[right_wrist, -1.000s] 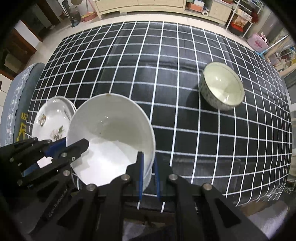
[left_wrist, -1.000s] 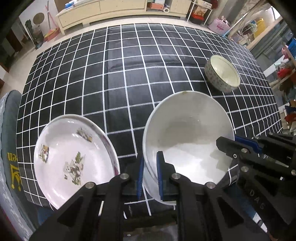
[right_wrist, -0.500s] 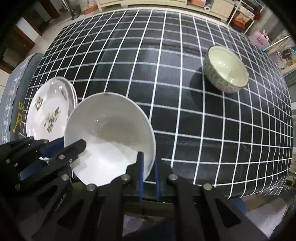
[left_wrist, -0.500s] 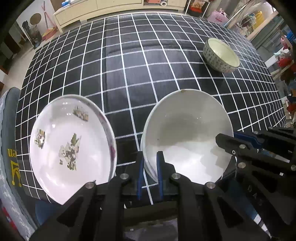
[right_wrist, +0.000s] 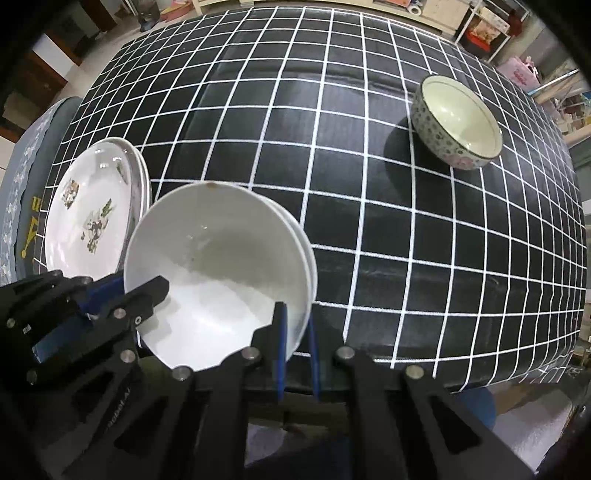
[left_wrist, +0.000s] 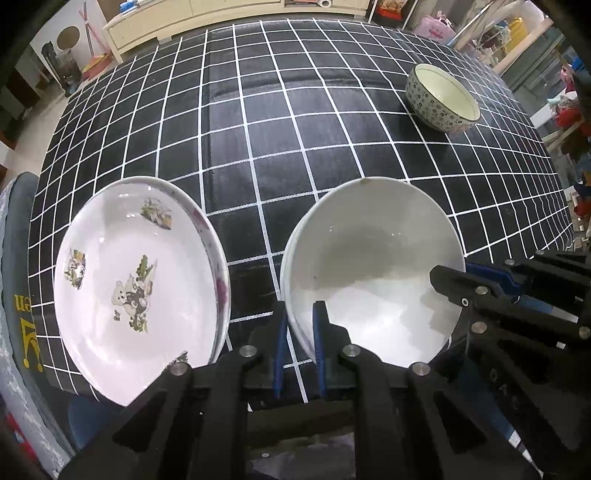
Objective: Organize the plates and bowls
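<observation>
A large white bowl [left_wrist: 373,273] is held above the near edge of the table. My left gripper [left_wrist: 301,314] is shut on its left rim. My right gripper [right_wrist: 295,317] is shut on its right rim, and shows in the left wrist view [left_wrist: 465,288] at the bowl's right side. The bowl also shows in the right wrist view [right_wrist: 218,266], where a second white rim shows under it. A stack of white plates with a bear print [left_wrist: 136,269] lies at the near left, also in the right wrist view [right_wrist: 92,199]. A small patterned bowl [left_wrist: 441,98] stands at the far right.
The table wears a black cloth with a white grid [left_wrist: 258,122]. A grey chair cushion [left_wrist: 14,295] sits left of the table. Cabinets [left_wrist: 207,14] and shelves with clutter stand beyond the far edge.
Both grippers have moved back toward the near edge with the white bowl and lowered it. The plates now look nearer and larger.
</observation>
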Tool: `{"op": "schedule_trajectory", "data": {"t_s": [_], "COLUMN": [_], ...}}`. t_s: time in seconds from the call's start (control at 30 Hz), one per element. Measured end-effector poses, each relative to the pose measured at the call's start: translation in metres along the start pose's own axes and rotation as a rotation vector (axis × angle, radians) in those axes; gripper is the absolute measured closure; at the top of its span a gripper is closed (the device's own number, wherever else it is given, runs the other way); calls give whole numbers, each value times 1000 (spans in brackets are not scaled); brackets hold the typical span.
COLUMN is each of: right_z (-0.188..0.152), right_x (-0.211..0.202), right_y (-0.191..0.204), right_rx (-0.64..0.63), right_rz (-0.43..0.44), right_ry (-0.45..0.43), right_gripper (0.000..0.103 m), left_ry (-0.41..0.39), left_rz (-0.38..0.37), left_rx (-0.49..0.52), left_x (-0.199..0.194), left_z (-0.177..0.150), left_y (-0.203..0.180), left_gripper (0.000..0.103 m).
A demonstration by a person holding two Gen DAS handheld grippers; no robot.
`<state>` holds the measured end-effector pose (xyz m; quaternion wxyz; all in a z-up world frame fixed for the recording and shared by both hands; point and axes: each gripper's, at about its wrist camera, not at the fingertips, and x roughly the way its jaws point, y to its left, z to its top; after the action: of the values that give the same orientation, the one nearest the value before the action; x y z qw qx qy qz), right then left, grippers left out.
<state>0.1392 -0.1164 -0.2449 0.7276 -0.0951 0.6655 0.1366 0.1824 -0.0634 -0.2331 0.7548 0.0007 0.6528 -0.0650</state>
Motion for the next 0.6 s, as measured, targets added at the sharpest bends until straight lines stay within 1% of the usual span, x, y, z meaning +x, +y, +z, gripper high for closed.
{"op": "schedule_trajectory", "data": {"t_s": [0.1,0.33,0.6], "right_z": [-3,-2,-1], "right_x": [-3,1,-6], "right_y": [-6,-6,-5], "right_rx": [6,18,28], "right_rz": [5,0,-5], "right_ry": [5,15,-8], "right_gripper": [89,89,89], "left_ry": [1,0,4], "left_rz": [10,-2,-14], "left_rx": [4,8,-6], "left_x": [3,3,2], "left_z": [1,4,3], "left_y": [-1,-4,-4], "left_gripper": [91,91,91]}}
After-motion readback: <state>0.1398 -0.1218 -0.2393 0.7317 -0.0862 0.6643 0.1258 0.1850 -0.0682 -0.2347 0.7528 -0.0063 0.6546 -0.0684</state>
